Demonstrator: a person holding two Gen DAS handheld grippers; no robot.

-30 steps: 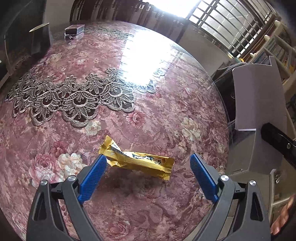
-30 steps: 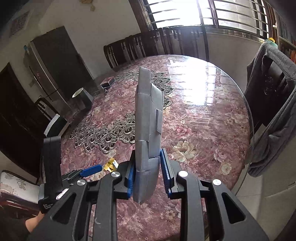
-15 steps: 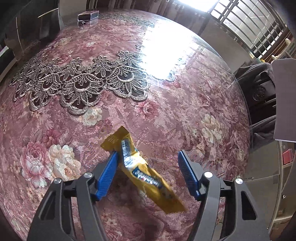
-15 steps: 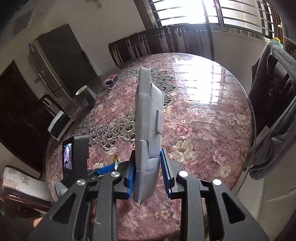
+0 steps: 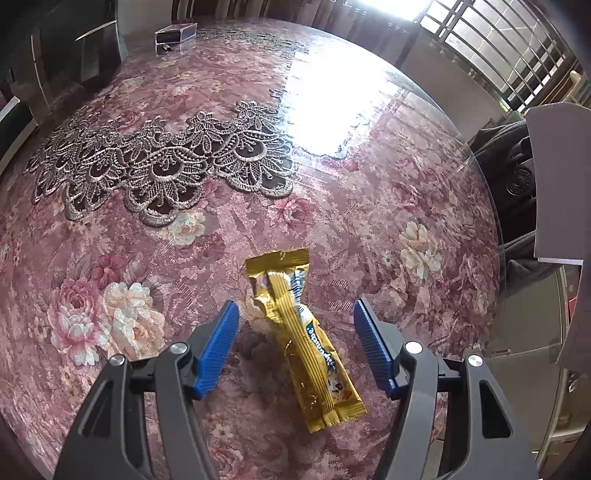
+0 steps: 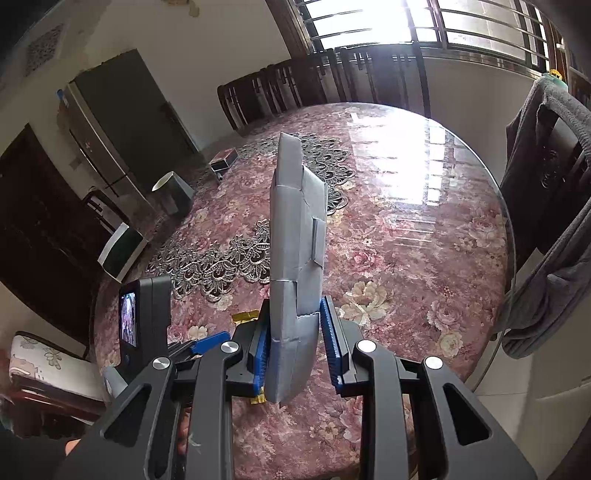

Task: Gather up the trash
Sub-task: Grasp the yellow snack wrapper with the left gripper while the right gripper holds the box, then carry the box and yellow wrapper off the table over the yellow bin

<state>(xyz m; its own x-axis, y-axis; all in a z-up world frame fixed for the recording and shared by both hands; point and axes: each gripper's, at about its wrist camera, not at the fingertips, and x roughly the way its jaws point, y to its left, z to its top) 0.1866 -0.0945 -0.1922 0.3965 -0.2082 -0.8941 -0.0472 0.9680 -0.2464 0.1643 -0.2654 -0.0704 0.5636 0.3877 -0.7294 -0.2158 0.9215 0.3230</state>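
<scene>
Floral table (image 5: pixel 369 221): left claw (image 5: pixel 293 332) open astride wrapper (image 5: pixel 303 332)

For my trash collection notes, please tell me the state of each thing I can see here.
Yellow wrapper: lying on the table, between the left tongs' pads, not pinched.
Left tongs: open, have just been closing.
Right tongs: shut on the grey flattened carton.
Grey flattened carton: held upright.
Clear box: resting at the far table edge.

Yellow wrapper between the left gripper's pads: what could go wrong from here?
1. The yellow wrapper lies lengthwise and flat between the open left gripper, so the pads could close on air or skid it across the glossy table.
2. The right gripper holds flattened grey cardboard that could bump the table.
</scene>
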